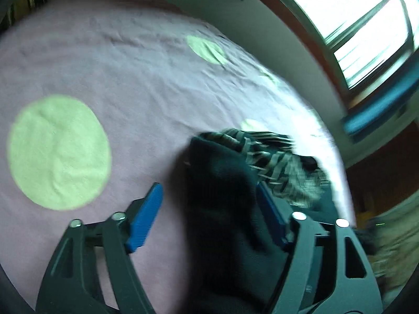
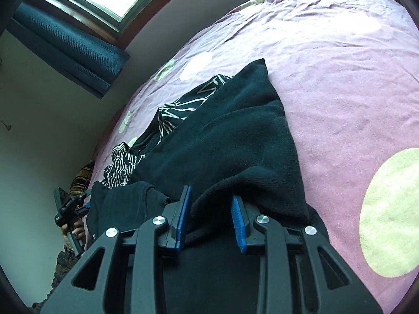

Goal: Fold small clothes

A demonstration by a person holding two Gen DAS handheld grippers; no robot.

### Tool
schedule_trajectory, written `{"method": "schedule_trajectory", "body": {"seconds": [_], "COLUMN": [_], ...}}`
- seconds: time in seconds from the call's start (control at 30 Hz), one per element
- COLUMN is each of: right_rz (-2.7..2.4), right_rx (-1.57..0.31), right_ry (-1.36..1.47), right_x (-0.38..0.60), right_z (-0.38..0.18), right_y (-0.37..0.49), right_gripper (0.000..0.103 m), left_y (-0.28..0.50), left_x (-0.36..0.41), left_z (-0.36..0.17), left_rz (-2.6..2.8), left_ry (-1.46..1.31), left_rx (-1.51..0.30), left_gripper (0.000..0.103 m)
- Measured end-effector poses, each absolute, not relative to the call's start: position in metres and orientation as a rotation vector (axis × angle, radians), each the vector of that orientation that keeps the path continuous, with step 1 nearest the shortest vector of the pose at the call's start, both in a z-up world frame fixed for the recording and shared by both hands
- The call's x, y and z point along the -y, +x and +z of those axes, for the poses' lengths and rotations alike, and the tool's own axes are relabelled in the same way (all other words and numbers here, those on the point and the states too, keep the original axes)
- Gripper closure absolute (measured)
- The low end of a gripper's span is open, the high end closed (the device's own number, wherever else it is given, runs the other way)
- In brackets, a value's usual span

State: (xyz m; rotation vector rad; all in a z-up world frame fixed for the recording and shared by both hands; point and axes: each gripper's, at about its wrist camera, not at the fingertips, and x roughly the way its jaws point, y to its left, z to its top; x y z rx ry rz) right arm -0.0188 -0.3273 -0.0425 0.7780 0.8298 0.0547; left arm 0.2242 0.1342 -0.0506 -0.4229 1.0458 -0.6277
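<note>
Right wrist view: black cloth is pinched by right gripper; left gripper is spread beside it. Folding is starting; a second edge must be gripped.

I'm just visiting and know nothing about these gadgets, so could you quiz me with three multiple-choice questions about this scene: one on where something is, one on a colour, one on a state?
1. Where does the dark garment lie?
A. On the pink bedspread
B. On a wooden floor
C. In a basket

2. What colour are the large round spots on the bedspread?
A. Orange
B. Pale green
C. Black

3. How does the left gripper stand?
A. Shut flat with nothing between
B. Out of sight
C. Open, fingers wide apart

Answers: 1 A, the dark cloth rests on the pink cover beside a black-and-white patterned garment. 2 B, both wrist views show pale green circles. 3 C, its blue pads sit far apart over the dark cloth.
</note>
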Motion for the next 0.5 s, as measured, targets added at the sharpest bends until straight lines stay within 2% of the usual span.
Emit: {"method": "schedule_trajectory", "body": {"seconds": [0.17, 0.23, 0.27, 0.4, 0.5], "right_rz": [0.049, 0.046, 0.046, 0.044, 0.039], "right_rx": [-0.827, -0.829, -0.827, -0.825, -0.822], "right_ry": [0.782, 0.78, 0.779, 0.768, 0.752], "right_x": [0.326, 0.326, 0.326, 0.326, 0.324], "right_z": [-0.046, -0.047, -0.046, -0.046, -0.047], "right_y": [-0.017, -0.017, -0.017, -0.017, -0.017], "right_gripper": [0.072, 0.072, 0.072, 0.072, 0.072], "left_y": [0.232, 0.238, 0.24, 0.237, 0.238], "left_x": [-0.112, -0.103, -0.101, -0.092, -0.102], "left_z": [-0.062, -0.062, -0.061, -0.061, -0.067], "left_rz": [-0.587, -0.554, -0.539, -0.476, -0.468], "left_ry": [-0.343, -0.333, -0.324, -0.219, -0.248], "left_rx": [-1.073, -1.071, -1.081, -1.082, -1.088], "left_gripper": [0.027, 0.052, 0.072, 0.079, 0.081]}}
